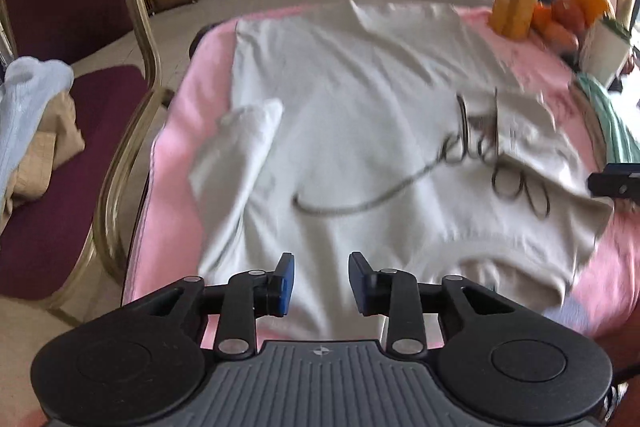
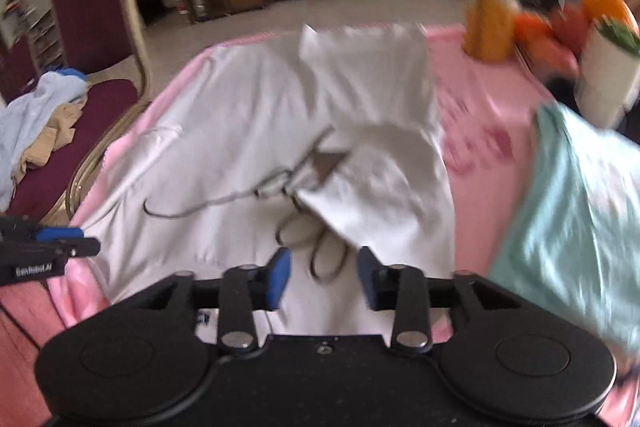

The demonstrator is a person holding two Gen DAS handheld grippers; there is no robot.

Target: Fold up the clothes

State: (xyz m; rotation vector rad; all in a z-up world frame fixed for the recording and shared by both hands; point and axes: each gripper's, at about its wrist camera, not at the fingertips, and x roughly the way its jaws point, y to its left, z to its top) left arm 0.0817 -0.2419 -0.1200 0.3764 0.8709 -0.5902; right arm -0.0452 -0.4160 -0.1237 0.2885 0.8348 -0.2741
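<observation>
Above the white shirt [image 1: 360, 99], both grippers hover agape.

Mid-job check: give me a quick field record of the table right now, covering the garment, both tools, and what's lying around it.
garment: white shirt with dark script print, spread flat on the pink cover
sleeves: both folded inward over the body
left tool: open, empty, above the shirt's near edge
right tool: open, empty, above the print
right side of table: mint green cloth, white pot, orange giraffe toy
left side: maroon chair holding a pile of clothes
image quality: motion blur in both views
</observation>
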